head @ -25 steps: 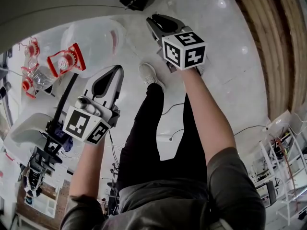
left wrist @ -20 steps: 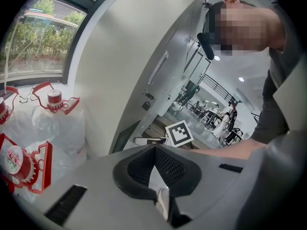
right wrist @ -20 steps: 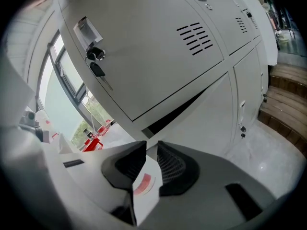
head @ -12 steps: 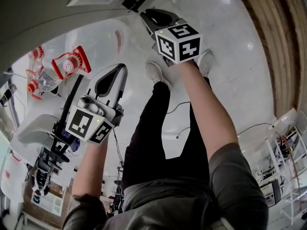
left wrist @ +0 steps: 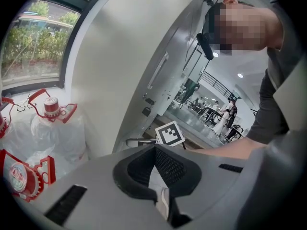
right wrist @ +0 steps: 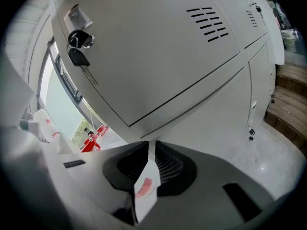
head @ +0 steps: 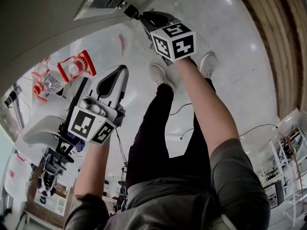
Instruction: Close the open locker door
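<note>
1. The right claw (right wrist: 149,146) is closing, its jaws down to a thin slit with nothing between them; only floor shows through. The left claw (left wrist: 154,147) hangs lower and to the side, jaws together and empty.
2. Just past the right claw's tips is the grey face of the locker door (right wrist: 158,47), near the corner that carries the lock (right wrist: 76,36) and its hanging key (right wrist: 80,56).
3. To push well, I would bring the jaws together so they make one blunt tip. Set that tip on bare metal beside the lock, not on the key. Press squarely into the face at this lock side, far from the hinges, where the door swings most easily. Follow through until the door sits flush with its neighbours.
4. The door stands upright with its face turned to the right claw. Its vent slots (right wrist: 208,25) lie toward the end away from the lock.
5. From the left gripper view it looks angled out from the row of lockers.
6. I cannot tell whether it is taller than wide. The key's long axis hangs down along the face.
</note>
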`<state>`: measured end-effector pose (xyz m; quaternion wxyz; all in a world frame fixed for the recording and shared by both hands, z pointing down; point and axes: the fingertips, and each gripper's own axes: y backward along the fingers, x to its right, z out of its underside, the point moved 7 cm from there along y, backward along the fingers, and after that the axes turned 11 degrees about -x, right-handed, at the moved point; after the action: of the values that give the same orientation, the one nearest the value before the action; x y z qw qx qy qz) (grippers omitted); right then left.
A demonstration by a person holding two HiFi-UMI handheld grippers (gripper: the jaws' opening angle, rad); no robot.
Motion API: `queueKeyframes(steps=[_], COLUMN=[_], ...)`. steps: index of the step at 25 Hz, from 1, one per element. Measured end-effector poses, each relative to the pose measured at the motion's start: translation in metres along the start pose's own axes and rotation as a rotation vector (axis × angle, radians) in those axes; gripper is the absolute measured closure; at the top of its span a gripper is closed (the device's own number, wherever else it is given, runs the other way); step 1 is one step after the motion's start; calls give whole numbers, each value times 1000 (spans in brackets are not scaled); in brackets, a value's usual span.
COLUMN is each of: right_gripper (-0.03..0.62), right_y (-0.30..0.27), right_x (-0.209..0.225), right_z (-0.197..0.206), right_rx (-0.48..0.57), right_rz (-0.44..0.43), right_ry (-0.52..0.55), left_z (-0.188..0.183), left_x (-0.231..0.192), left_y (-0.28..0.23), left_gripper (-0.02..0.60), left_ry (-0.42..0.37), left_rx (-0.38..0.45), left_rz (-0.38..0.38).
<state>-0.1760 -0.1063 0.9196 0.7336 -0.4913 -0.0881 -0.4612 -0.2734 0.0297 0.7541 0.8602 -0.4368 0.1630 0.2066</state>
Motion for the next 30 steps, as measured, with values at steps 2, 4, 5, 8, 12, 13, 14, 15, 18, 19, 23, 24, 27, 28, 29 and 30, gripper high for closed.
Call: queueKeyframes(steps=[2, 4, 5, 8, 12, 13, 14, 15, 18, 19, 23, 24, 27, 28, 29, 30], right_gripper=[540, 542, 542, 542, 543, 542, 542, 543, 543, 543, 543, 545, 549, 551, 553, 554], right_y=[-2, -4, -4, -6, -7, -7, -6, -5, 4, 8, 32, 40, 74, 88, 103, 119], right_x=[-2, -4, -5, -7, -8, -8, -8, -8, -5, -4, -4, -5, -12, -16, -20, -25], right_z=[-2, -5, -7, -13, -17, -16, -15, -13, -9, -8, -7, -7, -12, -14, -16, -20], right_rx=[-2, -3, -4, -4, -1, 0, 0, 1, 4, 6, 22, 27, 45, 55, 67, 81], right_rz=[-5, -7, -7, -8, -13, -16, -18, -18, -16, -15, -19, -22, -28, -30, -31, -32], right_ry=[-5, -4, -2, 5, -4, -13, -20, -23, -21, -21, -22, -20, -7, -3, 0, 4], left_z=[-2, -5, -7, -11, -17, -18, -19, -19, -23, -24, -30, -32, -41, -46, -50, -55], left_x=[0, -1, -2, -2, -1, 0, 2, 4, 11, 14, 25, 29, 47, 54, 62, 70], left_y=[1, 2, 2, 4, 3, 3, 2, 1, -2, -3, -3, -2, 1, 3, 6, 9], left_gripper=[571, 571, 571, 571, 571, 571, 571, 571, 571, 571, 571, 571, 571, 571, 571, 571], left_ry=[-5, -10, -11, -12, -22, -25, -28, -32, -47, -51, -61, -64, -80, -86, -92, -98], left_rx=[-4, -5, -5, 0, 4, 2, -1, -2, 1, 3, 17, 21, 34, 39, 45, 53], left_rz=[-3, -7, -9, -15, -16, -16, -15, -14, -9, -7, -10, -10, -4, -1, 2, 4])
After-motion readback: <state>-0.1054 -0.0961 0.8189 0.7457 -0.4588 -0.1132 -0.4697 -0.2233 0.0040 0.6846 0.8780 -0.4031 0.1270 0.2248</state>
